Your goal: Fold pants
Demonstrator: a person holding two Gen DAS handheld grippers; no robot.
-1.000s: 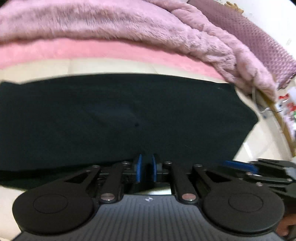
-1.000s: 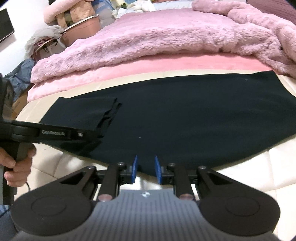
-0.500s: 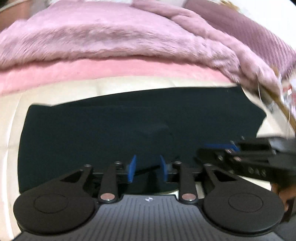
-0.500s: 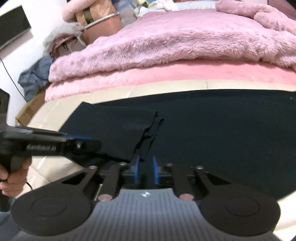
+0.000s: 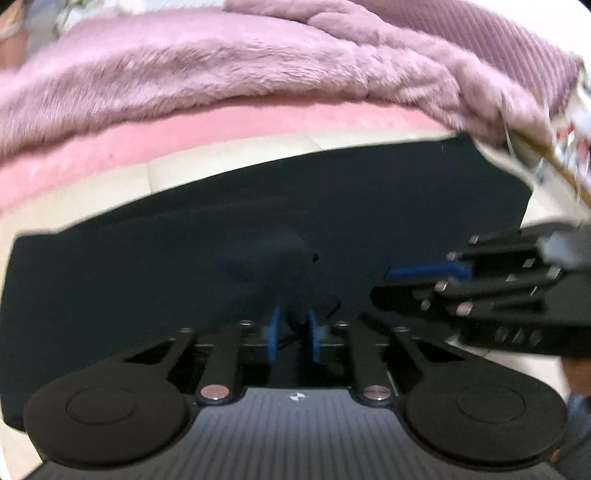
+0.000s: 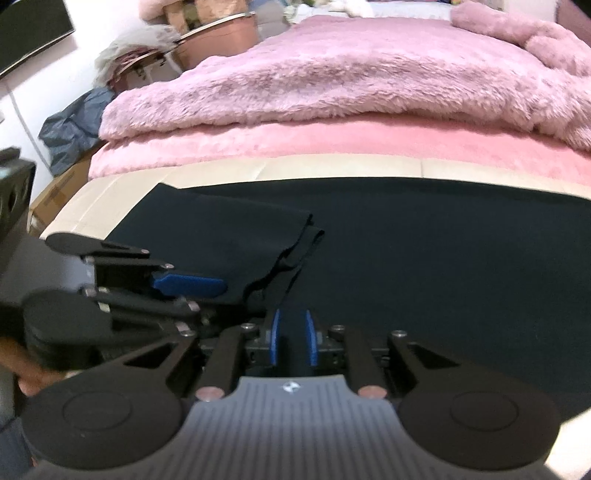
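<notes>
Black pants (image 5: 166, 258) lie spread across the cream mattress (image 5: 229, 162). In the right wrist view their left end (image 6: 221, 229) is folded over onto the rest of the pants (image 6: 443, 258). My left gripper (image 5: 293, 323) is at the near edge; its jaws are closing, with a raised pinch of black fabric between the blue pads. Just to its right sits my right gripper (image 6: 292, 326); its jaws are opening slightly, and a band of pants fabric still fills the gap. Each view shows the other gripper side-on: the right gripper (image 5: 424, 271) and the left gripper (image 6: 188, 284).
A fluffy mauve blanket (image 6: 332, 74) and a pink sheet (image 6: 295, 144) are heaped behind the pants. Left of the bed are a grey-blue bag (image 6: 74, 122), a copper-coloured tub (image 6: 218, 37) and a dark screen (image 6: 29, 29). The bed's right edge (image 5: 546, 162) is near.
The right gripper has slid left along the near edge to beside the left one. The left jaws spread apart, then came together on a pinch of fabric.
</notes>
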